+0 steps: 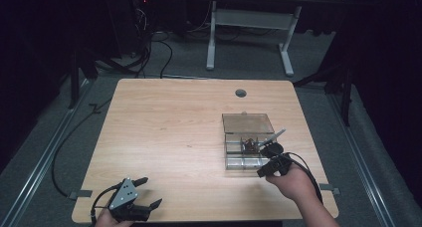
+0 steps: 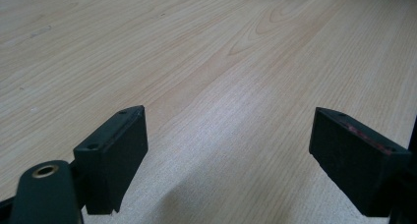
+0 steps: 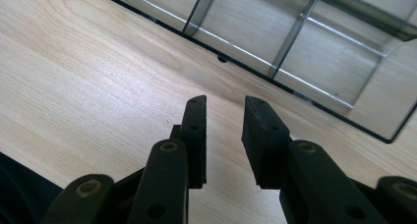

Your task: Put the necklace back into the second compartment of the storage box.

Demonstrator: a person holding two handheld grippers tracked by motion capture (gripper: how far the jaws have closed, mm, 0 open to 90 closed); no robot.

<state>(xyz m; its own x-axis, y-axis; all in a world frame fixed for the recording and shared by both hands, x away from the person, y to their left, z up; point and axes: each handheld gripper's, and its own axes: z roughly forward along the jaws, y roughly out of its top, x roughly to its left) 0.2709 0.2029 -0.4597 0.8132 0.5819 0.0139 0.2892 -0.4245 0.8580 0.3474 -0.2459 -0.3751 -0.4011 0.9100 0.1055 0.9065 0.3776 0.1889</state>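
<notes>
Table [image 1: 174,132]: light wood grain, pale beige. Compartment box [image 1: 247,137]: clear plastic, dark edges, small brown item inside. Both grippers' jaws black; left gripper [image 1: 144,192] has grey plate. Floor grey.

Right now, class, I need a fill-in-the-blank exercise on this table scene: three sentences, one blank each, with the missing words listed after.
1. The clear compartment box has its lid swung ____.
2. The right tool is beside the box, with ____ between its jaws.
3. The left tool has its jaws spread wide over the bare ____ table.

Missing words: open; nothing; wooden
</notes>
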